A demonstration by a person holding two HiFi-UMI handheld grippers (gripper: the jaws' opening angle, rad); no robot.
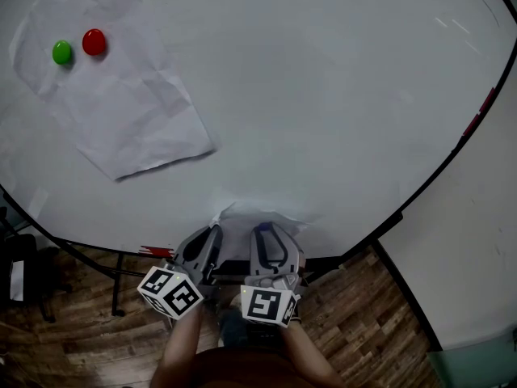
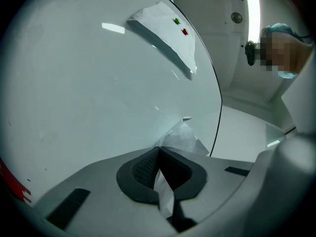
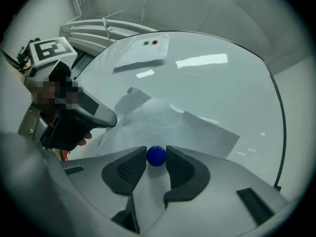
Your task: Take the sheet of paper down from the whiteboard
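A crumpled white sheet of paper [image 1: 258, 214] lies against the lower edge of the whiteboard [image 1: 339, 95]. My left gripper [image 1: 203, 237] is shut on the sheet's edge; the paper [image 2: 185, 139] runs between its closed pads and out behind them. My right gripper [image 3: 157, 151] is beside it on the same sheet [image 3: 168, 122], its two pads pressed on a round blue magnet [image 3: 156, 155] that sits on the paper. From the head view the magnet is hidden by the grippers. The right gripper [image 1: 271, 231] points at the board.
A second creased sheet [image 1: 121, 95] hangs at the board's upper left under a green magnet [image 1: 62, 52] and a red magnet [image 1: 94, 42]. The board's dark frame [image 1: 452, 148] curves round on the right. Below is wooden floor [image 1: 363, 322] with the board's stand legs.
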